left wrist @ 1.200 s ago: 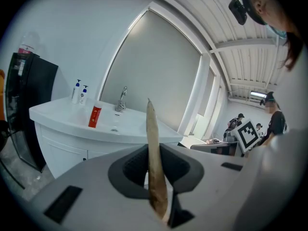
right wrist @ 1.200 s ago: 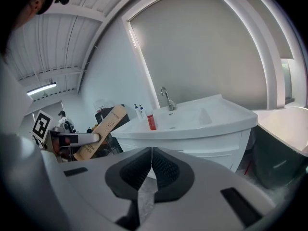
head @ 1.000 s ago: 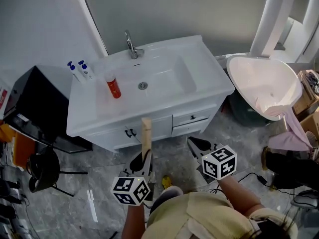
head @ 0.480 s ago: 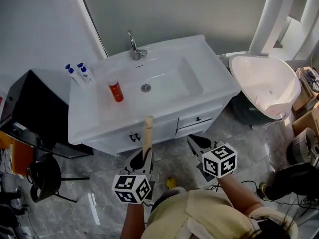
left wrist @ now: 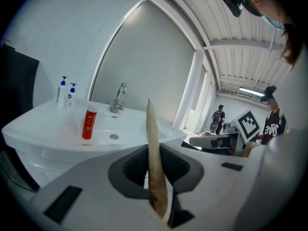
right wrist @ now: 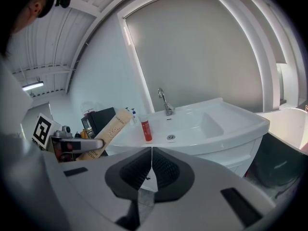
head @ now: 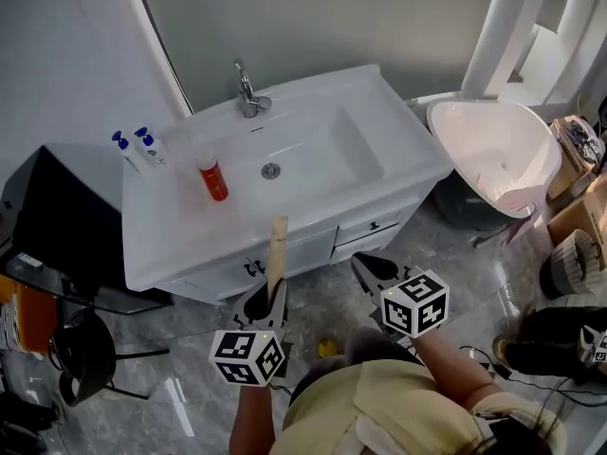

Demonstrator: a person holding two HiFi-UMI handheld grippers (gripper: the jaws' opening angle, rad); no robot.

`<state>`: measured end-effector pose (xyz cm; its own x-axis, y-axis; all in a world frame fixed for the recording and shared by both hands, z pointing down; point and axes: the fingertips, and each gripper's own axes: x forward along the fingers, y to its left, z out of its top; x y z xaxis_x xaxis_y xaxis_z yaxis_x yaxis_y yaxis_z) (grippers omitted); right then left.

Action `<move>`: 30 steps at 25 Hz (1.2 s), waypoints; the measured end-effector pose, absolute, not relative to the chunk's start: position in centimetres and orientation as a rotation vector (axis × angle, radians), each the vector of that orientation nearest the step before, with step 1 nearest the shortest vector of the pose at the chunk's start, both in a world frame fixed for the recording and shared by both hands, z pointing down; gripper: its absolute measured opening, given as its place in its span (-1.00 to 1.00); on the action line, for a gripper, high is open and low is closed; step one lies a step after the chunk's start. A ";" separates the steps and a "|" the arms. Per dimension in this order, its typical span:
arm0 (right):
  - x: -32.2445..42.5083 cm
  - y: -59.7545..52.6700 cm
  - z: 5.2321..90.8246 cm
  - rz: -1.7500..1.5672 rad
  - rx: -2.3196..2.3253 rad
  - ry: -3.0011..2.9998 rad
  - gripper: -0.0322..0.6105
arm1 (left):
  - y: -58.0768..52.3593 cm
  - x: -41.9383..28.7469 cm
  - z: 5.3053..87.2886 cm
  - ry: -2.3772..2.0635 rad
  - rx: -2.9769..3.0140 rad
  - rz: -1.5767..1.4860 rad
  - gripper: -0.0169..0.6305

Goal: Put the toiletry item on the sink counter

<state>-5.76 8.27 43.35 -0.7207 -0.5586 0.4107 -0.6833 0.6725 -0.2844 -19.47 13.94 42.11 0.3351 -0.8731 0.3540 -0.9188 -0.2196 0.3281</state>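
A long flat beige toiletry box [head: 276,252] sticks up and forward from my left gripper [head: 268,297], which is shut on its lower end. In the left gripper view the box [left wrist: 153,148] shows edge-on between the pads, and the right gripper view shows its printed face [right wrist: 103,133]. My right gripper [head: 370,271] is shut and empty, level with the left one. Both hang over the floor in front of the white sink counter [head: 171,230]. On the counter a red bottle [head: 212,179] stands left of the basin.
Two blue-capped pump bottles [head: 137,148] stand at the counter's back left, and the faucet [head: 248,91] behind the basin. A black cabinet [head: 57,216] adjoins the vanity's left. A white tub-like bowl [head: 493,154] and cardboard boxes [head: 580,192] are at the right. A black stool [head: 81,344] stands lower left.
Both grippers have moved a little closer to the vanity, the left still holding the beige box. The objects on the counter have not moved.
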 end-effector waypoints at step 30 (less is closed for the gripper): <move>-6.6 -9.3 42.5 0.573 0.914 -2.649 -0.81 | -3.1 -18.7 42.1 -1.620 2.103 0.209 -0.68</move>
